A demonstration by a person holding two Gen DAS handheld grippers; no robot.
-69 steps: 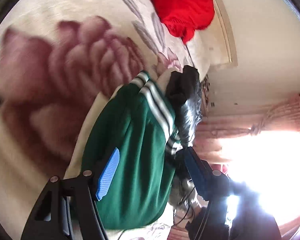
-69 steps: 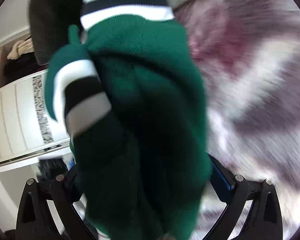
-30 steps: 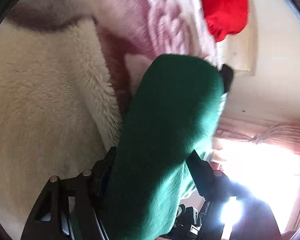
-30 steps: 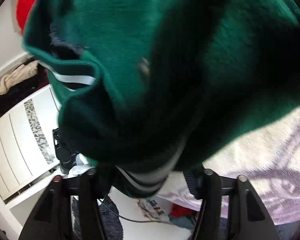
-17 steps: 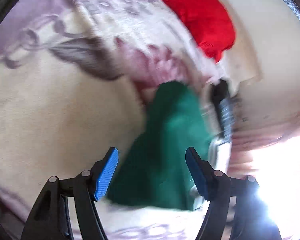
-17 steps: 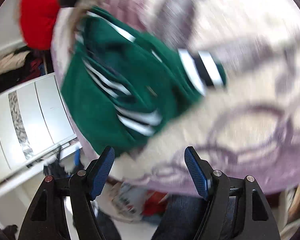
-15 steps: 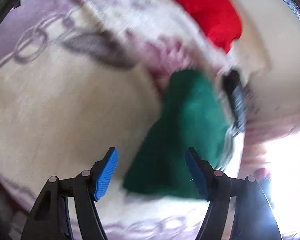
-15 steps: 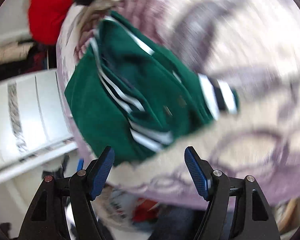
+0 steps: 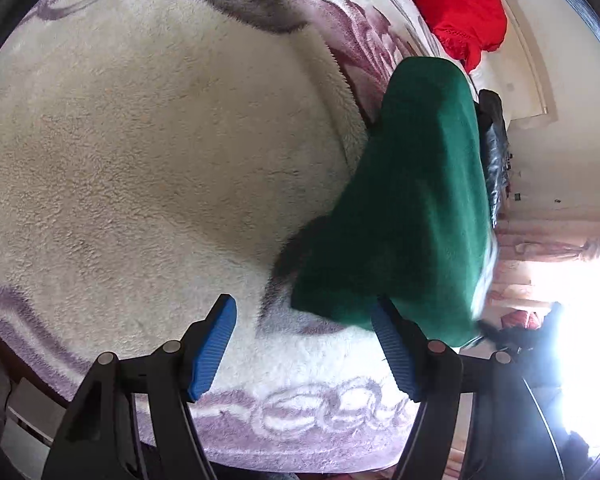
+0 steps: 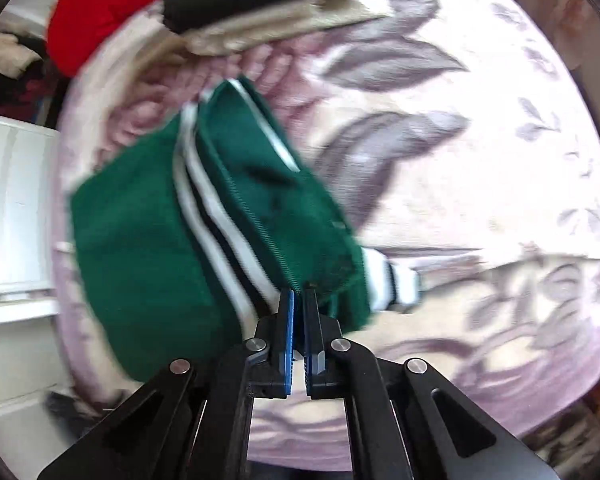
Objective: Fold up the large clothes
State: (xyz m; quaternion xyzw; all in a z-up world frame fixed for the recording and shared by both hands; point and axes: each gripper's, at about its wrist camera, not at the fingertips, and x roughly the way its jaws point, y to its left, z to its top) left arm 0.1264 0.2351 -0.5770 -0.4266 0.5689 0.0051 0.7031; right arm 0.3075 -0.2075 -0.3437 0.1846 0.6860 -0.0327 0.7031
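Since a second ago both my tools have let go of the green jacket (image 9: 416,200), now lying on the floral blanket (image 9: 148,152), with my left tool (image 9: 302,344) gaping empty and my right tool (image 10: 299,296) pinched shut at its zipper edge.

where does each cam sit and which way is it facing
Left wrist: on the left gripper, angled down at the floral blanket; open blue pads frame bare blanket.
Right wrist: on the right gripper, pointing steeply down, pads shut.
Both see the green jacket, the red garment and the blanket.
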